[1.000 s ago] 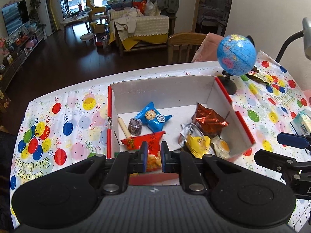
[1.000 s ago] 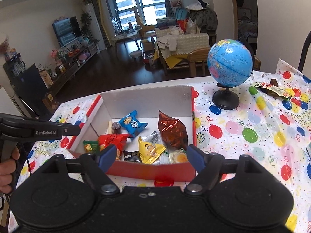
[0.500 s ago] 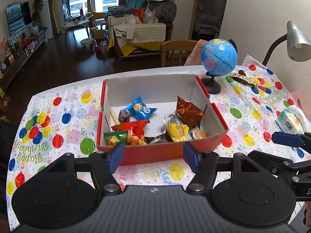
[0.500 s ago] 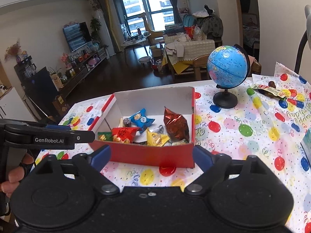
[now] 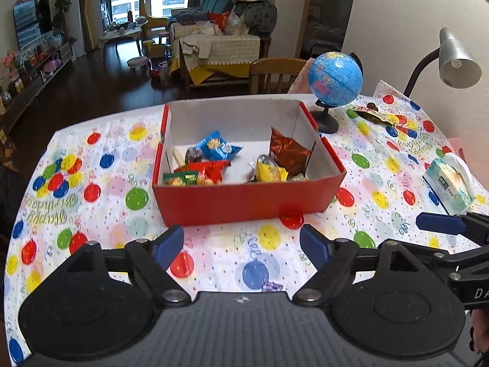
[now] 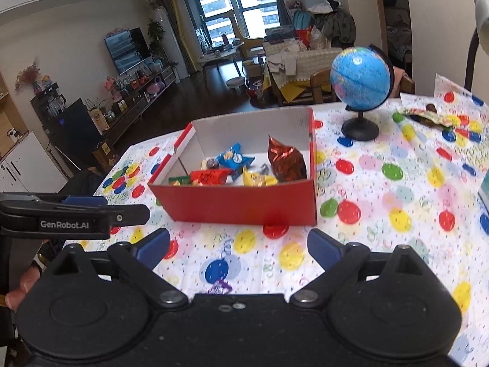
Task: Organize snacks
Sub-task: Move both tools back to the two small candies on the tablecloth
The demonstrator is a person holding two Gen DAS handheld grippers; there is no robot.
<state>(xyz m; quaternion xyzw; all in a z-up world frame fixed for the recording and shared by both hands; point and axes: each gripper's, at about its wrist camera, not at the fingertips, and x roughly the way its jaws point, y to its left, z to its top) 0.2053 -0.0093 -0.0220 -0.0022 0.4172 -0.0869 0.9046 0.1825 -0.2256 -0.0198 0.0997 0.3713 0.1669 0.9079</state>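
the table (image 5: 214, 263) is covered with a white cloth printed with coloured balloons. a red box (image 5: 244, 203) with white inner walls stands in the middle of it, open at the top. the snacks all lie inside the box: a brown foil bag (image 5: 287, 150) upright against the right wall, a red packet (image 5: 211, 169) near the front left, a blue packet (image 5: 217, 148) behind it, a yellow packet (image 5: 269, 172) at the front middle, and a green packet (image 5: 180, 179) in the front left corner. one small purple wrapper (image 5: 271, 286) lies on the cloth near the table's front edge, well apart from the box.

a globe (image 5: 335, 79) on a black stand sits just right of the box's far corner. a grey lamp (image 5: 457, 61) leans in from the right, and a tissue pack (image 5: 449, 185) lies on the cloth below it.

the left gripper (image 5: 241, 246) hangs over the cloth in front of the box, its jaws opening, nothing between them. the right gripper (image 6: 238, 246) is likewise short of the box, jaws opening and bare. a hand (image 6: 18, 287) shows at the left edge of the right view, under the left gripper.
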